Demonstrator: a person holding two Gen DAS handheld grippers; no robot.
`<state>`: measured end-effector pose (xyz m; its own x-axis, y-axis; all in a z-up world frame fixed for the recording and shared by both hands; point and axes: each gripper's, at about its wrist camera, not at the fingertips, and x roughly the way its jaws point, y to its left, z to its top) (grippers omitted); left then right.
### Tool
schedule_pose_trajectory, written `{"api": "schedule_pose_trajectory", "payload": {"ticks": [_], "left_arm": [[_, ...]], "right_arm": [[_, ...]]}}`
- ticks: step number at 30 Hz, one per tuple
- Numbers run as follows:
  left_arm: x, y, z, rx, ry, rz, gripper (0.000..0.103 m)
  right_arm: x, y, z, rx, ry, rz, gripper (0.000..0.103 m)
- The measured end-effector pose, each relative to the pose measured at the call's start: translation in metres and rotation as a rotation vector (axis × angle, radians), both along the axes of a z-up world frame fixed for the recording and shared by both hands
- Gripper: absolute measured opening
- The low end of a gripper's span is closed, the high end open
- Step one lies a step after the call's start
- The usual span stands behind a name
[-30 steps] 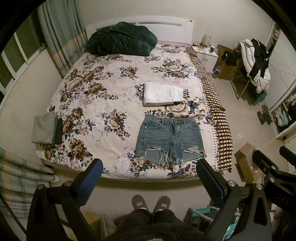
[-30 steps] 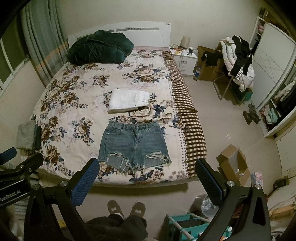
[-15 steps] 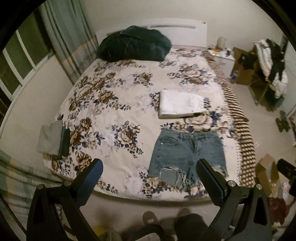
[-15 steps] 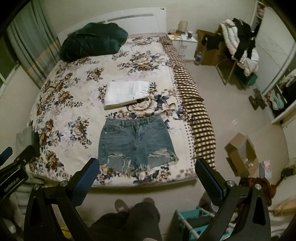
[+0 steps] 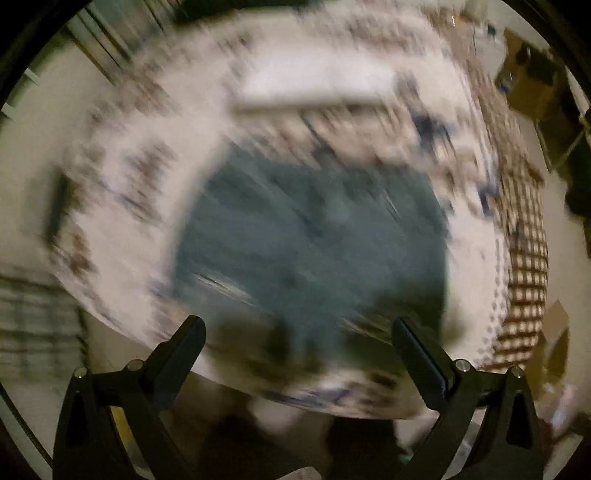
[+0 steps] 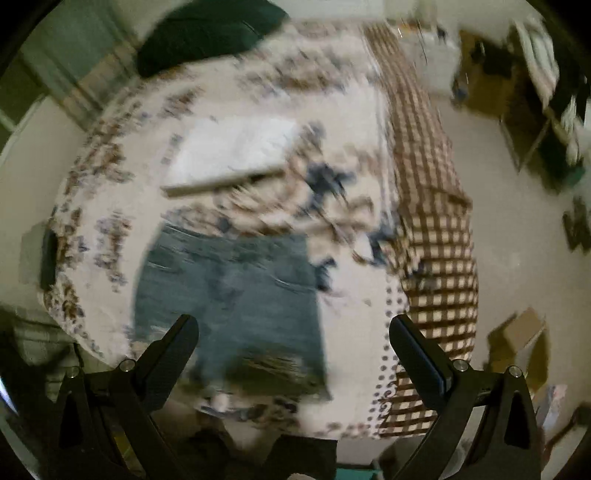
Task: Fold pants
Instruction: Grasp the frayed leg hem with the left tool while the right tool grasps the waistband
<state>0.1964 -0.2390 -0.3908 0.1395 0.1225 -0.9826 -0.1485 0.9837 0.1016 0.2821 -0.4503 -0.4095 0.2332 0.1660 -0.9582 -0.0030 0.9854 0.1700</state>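
Blue denim shorts [image 5: 314, 251] lie flat on the floral bedspread [image 5: 129, 192] near the bed's foot edge; both views are motion-blurred. They also show in the right wrist view [image 6: 236, 291]. My left gripper [image 5: 297, 343] is open and empty, above the shorts' frayed hem. My right gripper [image 6: 293, 339] is open and empty, above the shorts' right leg near the bed edge.
Folded white pants [image 6: 236, 155] lie just beyond the shorts, also in the left wrist view [image 5: 317, 88]. A dark green duvet [image 6: 210, 33] sits at the headboard. A checked bed skirt [image 6: 432, 229], cardboard box [image 6: 521, 336] and cluttered chair [image 6: 535, 85] are to the right.
Both grippers have moved quickly forward and down toward the shorts, which now loom much larger. Both stay open and empty.
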Motion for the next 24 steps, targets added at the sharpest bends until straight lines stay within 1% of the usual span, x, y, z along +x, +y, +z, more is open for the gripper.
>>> {"api": "schedule_pose_trajectory", "payload": {"ticks": [1, 2, 3, 4, 5, 7, 8, 9, 10, 11, 12, 13, 14, 15, 16, 18, 20, 22, 23, 24], "left_arm": [[-0.001, -0.017, -0.022, -0.029, 0.027, -0.010, 0.103], [-0.003, -0.036, -0.045, -0.044, 0.048, -0.027, 0.103], [-0.005, -0.058, -0.068, -0.041, 0.070, -0.049, 0.103], [-0.007, -0.078, -0.090, -0.040, 0.092, -0.073, 0.103], [-0.008, -0.091, -0.102, -0.037, 0.107, -0.088, 0.103], [-0.008, -0.117, -0.134, 0.002, 0.134, -0.124, 0.103], [-0.008, -0.126, -0.145, 0.022, 0.133, -0.139, 0.099], [-0.008, -0.133, -0.157, 0.051, 0.129, -0.158, 0.092], [-0.009, -0.136, -0.165, 0.071, 0.132, -0.167, 0.067], [-0.009, -0.135, -0.172, 0.065, 0.139, -0.165, 0.049], [-0.009, -0.130, -0.173, 0.024, 0.132, -0.145, 0.047], [-0.011, -0.125, -0.170, -0.009, 0.107, -0.127, 0.037], [-0.014, -0.120, -0.166, -0.031, 0.083, -0.115, 0.016], [-0.017, -0.113, -0.161, -0.045, 0.065, -0.105, 0.009], [-0.019, -0.108, -0.156, -0.055, 0.057, -0.098, 0.005], [-0.022, -0.097, -0.145, -0.093, 0.031, -0.082, 0.004], [-0.023, -0.088, -0.136, -0.115, 0.008, -0.071, 0.003], [-0.028, -0.076, -0.125, -0.127, -0.016, -0.059, 0.003], [-0.029, -0.069, -0.120, -0.132, -0.029, -0.054, 0.003], [-0.030, -0.063, -0.115, -0.138, -0.041, -0.046, 0.003]], "right_arm": [[0.007, -0.015, -0.022, 0.010, 0.021, -0.010, 0.103], [0.005, -0.026, -0.037, 0.016, 0.035, -0.014, 0.103], [0.007, -0.040, -0.058, 0.026, 0.055, -0.015, 0.103], [0.004, -0.049, -0.072, 0.036, 0.064, -0.013, 0.103], [0.008, -0.063, -0.091, 0.035, 0.078, -0.006, 0.103], [0.007, -0.078, -0.116, 0.051, 0.101, 0.011, 0.103], [0.006, -0.085, -0.126, 0.059, 0.116, 0.017, 0.103], [0.004, -0.085, -0.133, 0.063, 0.126, 0.021, 0.103], [0.003, -0.084, -0.137, 0.073, 0.134, 0.027, 0.103], [0.009, -0.087, -0.148, 0.087, 0.141, 0.038, 0.103], [0.012, -0.086, -0.154, 0.100, 0.149, 0.044, 0.103], [0.014, -0.082, -0.155, 0.115, 0.154, 0.046, 0.103], [0.021, -0.078, -0.160, 0.145, 0.159, 0.050, 0.103], [0.031, -0.073, -0.168, 0.185, 0.174, 0.057, 0.103], [0.038, -0.064, -0.171, 0.218, 0.184, 0.062, 0.103], [0.055, -0.044, -0.182, 0.279, 0.212, 0.085, 0.103], [0.068, -0.022, -0.192, 0.316, 0.232, 0.096, 0.103], [0.084, 0.002, -0.208, 0.358, 0.281, 0.104, 0.102], [0.093, 0.015, -0.220, 0.384, 0.313, 0.093, 0.097], [0.098, 0.023, -0.226, 0.394, 0.327, 0.087, 0.078]]}}
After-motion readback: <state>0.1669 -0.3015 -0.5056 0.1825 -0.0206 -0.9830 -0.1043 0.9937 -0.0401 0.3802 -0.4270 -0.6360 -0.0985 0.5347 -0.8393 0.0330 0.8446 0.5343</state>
